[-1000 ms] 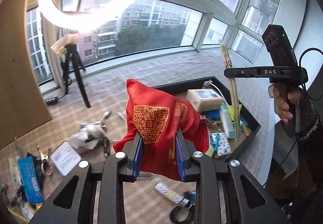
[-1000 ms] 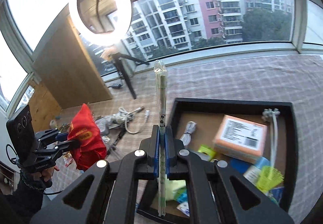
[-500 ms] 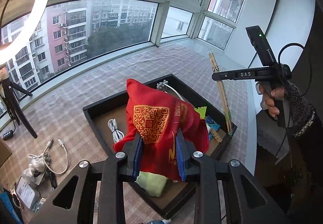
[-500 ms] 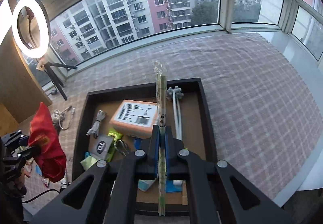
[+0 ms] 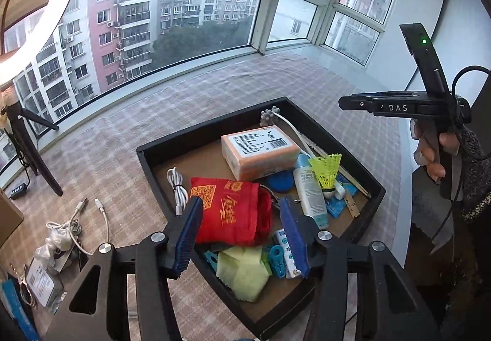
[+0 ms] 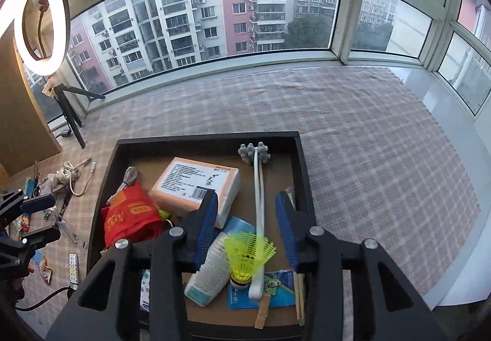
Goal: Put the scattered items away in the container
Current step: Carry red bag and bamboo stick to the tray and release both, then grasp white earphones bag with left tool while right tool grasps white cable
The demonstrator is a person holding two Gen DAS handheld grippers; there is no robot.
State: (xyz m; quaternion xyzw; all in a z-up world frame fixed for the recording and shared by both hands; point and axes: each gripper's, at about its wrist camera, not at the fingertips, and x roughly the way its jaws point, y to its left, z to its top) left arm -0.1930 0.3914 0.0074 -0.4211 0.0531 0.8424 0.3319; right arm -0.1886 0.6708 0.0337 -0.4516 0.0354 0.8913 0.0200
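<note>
1. Left gripper [image 5: 242,230]: jaws spread wide, holding nothing. It hangs above the near-left part of the black tray [image 5: 211,126].
2. Red pouch [image 5: 233,212]: lies inside the tray between and beyond the left gripper's blue pads [image 5: 188,236]; contact with the pads cannot be confirmed. In the right wrist view it sits at the tray's left side, beside the orange box [image 6: 196,184].
3. Right gripper [image 6: 248,233]: jaws parted, nothing between them. It hovers over the tray's near-right area.
4. Chopsticks [image 6: 299,295]: a wrapped pair lies in the tray along its right wall, partly hidden behind the right gripper's finger.
5. Other tray contents: white-handled massager [image 6: 259,206], yellow shuttlecock [image 6: 248,252], white lotion tube [image 6: 211,270], blue card [image 6: 276,285], wooden clothespin [image 6: 262,311], coiled white cable [image 5: 178,184], yellow-green cloth [image 5: 242,272].
6. Outside the tray, on the checked tablecloth [image 6: 368,141] to its left: white charger cable [image 5: 76,221] and several small packets, detail too small to identify.
7. Ring light [image 6: 41,23] stands at far left.
</note>
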